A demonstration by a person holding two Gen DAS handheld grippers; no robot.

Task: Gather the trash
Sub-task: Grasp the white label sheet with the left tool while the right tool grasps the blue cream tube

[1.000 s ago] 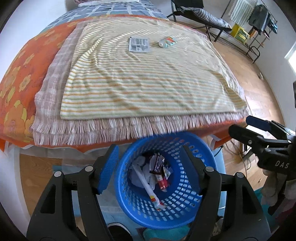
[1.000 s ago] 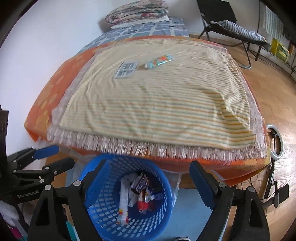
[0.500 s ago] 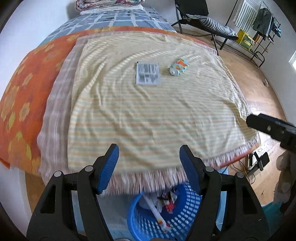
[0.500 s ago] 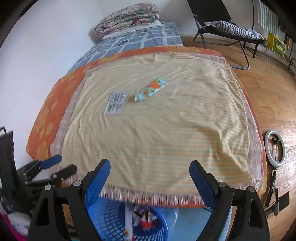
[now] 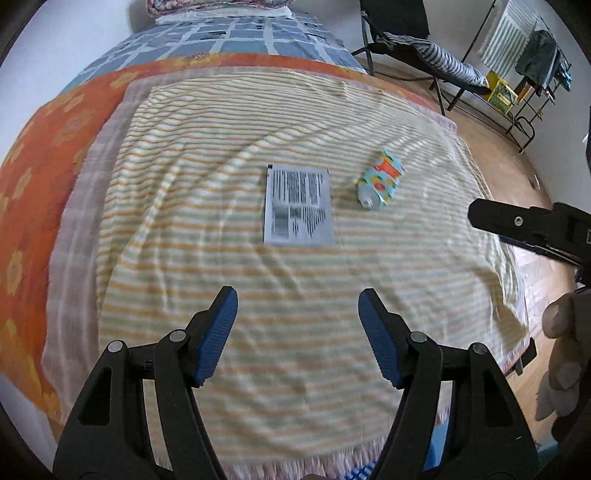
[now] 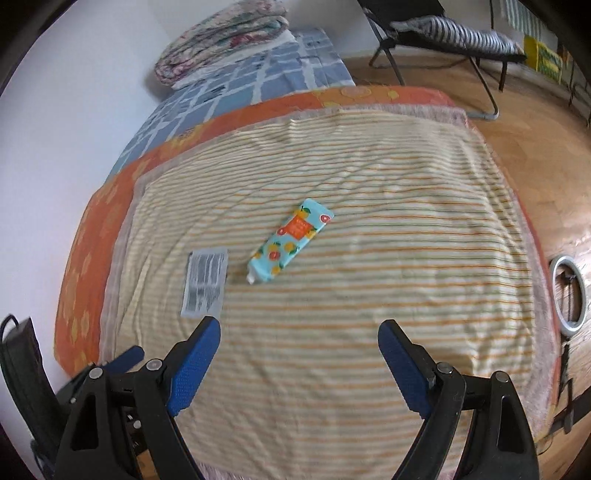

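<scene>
We hold the left gripper (image 5: 297, 325) over the near part of the striped blanket (image 5: 295, 280), jaws apart, nothing between them. Ahead of it, toward the far side, lies a flat printed packet (image 5: 298, 205); just right of the packet, not touching it, lies a light blue tube (image 5: 380, 181) with a fruit pattern, cap end pointing near. Further right, our right gripper (image 6: 299, 362) also stands with jaws apart and empty. In its view the packet (image 6: 205, 282) sits just beyond its left fingertip (image 6: 195, 356), and the tube (image 6: 291, 242) lies further off, left of the gap's centre. A folding chair (image 6: 443, 33) stands on the wood floor (image 6: 535, 129) at far right.
</scene>
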